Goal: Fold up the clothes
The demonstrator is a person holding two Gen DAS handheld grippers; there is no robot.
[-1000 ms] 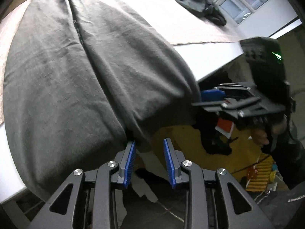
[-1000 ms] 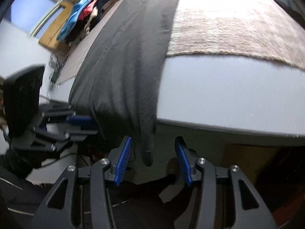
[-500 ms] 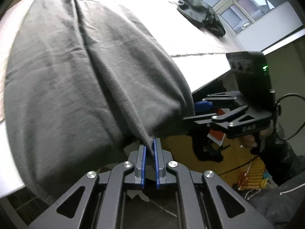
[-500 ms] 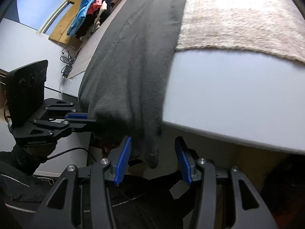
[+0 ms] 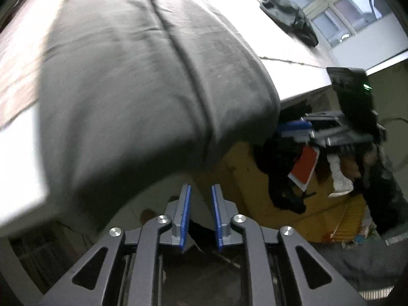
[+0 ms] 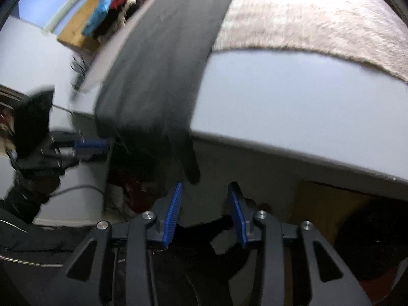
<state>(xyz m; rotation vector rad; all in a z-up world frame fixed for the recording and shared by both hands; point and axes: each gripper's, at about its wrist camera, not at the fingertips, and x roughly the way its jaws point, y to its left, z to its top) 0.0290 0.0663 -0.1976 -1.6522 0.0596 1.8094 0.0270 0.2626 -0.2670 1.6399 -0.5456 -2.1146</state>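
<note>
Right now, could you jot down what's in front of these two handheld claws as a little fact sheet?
main item: dark grey garment spread on the table, its end draped over the near edge
table: white top, with a beige mat under the garment
left gripper: open, just below the hanging hem, nothing between its pads
right gripper: open, a dangling corner of the garment just above it
background: pile of coloured clothes; another dark garment near a window

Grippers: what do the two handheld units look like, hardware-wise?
Both alike: the left gripper and right gripper have black linkage frames with silver pivot bolts and grey fingers faced with ribbed blue pads. The right unit carries a black box with a green LED. The person's sleeve is dark.
</note>
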